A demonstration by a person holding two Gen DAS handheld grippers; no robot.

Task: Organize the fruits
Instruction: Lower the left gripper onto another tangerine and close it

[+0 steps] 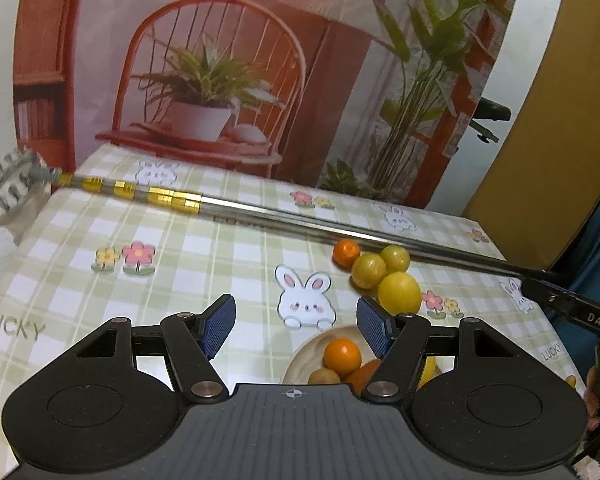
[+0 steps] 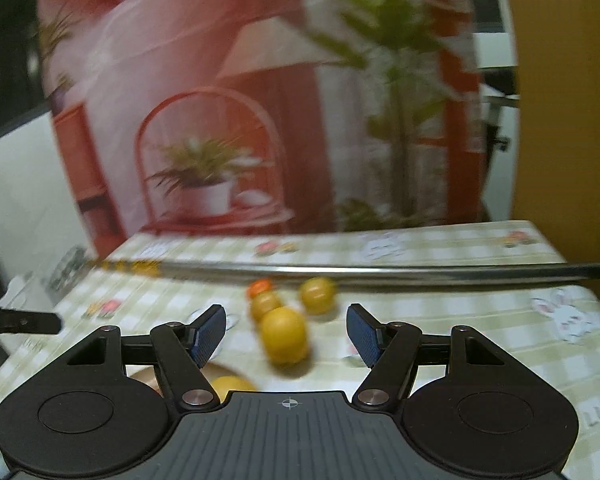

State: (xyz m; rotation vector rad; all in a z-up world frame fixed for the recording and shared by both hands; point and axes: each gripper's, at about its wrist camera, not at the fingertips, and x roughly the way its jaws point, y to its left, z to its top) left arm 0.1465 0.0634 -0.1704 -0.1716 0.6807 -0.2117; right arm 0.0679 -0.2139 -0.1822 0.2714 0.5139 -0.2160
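Midway through sorting the fruit: I hold the left tool [image 1: 296,322] and the right tool [image 2: 286,334] above the checked counter [image 1: 100,240], both with jaws parted and nothing between the pads. Several oranges and yellow fruits already sit in the cream plate [image 1: 304,354]. By my reckoning four remain loose beside the metal rod [image 1: 300,220]: a large lemon [image 1: 399,292], two greenish-yellow fruits and a small orange [image 1: 346,252].

On my bench [image 1: 80,240] I count four loose fruits: one small orange [image 1: 346,253] and three yellow ones [image 1: 399,293]. One plate [image 1: 300,360], one metal rod [image 1: 300,220].
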